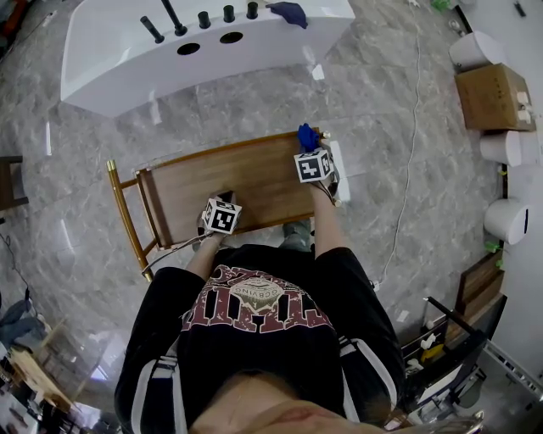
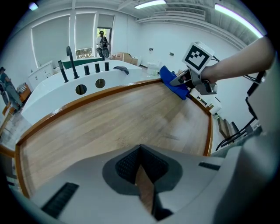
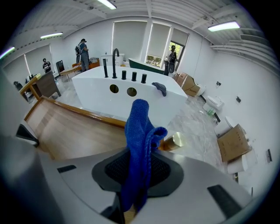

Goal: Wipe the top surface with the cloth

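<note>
Cloth (image 3: 139, 131): blue, pinched in right hand-held gripper (image 3: 138, 173), at the far right corner.
Left hand-held gripper (image 2: 141, 170): pressed together, empty, near edge.
Desk (image 1: 246, 182): wooden top, brass-coloured rim.
Handling: press cloth flat; sweep leftward in overlapping strokes.

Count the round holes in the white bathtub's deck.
2. The left hole and the right hole lie side by side in the white bathtub's deck, in front of the black fittings. None seems hidden.
</note>
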`<state>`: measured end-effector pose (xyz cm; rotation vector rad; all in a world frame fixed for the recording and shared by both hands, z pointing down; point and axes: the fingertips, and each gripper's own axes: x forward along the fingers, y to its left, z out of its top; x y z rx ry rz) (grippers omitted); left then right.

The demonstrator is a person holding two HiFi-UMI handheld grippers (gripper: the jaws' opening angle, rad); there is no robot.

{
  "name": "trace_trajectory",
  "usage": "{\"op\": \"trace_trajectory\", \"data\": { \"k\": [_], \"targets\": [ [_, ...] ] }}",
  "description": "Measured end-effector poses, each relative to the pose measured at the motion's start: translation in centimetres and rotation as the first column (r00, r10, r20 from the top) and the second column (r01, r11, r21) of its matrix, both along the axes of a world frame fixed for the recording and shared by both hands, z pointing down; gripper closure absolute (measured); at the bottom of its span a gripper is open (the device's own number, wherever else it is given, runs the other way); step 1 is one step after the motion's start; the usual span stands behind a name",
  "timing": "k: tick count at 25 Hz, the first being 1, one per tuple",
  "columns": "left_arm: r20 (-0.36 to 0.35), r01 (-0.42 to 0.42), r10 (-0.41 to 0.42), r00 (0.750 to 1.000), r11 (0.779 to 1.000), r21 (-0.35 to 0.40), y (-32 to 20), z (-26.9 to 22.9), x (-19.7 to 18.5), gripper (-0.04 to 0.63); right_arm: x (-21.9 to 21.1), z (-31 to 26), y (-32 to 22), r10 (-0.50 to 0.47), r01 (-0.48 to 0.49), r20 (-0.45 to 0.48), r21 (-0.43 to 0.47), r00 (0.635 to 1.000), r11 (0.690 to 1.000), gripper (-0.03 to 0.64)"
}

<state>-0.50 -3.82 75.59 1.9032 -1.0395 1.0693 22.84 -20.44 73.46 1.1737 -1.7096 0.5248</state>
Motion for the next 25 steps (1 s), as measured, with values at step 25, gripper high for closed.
{"op": "trace_trajectory", "data": {
  "k": [25],
  "targets": [
    [-0.004, 0.011, -0.011, 1.0, 1.0, 0.017, 0.2, 0.1, -0.3, 0.548, 2.7, 0.3, 5.8, -0.08, 0.077, -0.077, -0.051, 0.994, 0.996, 0.531]
  ]
}}
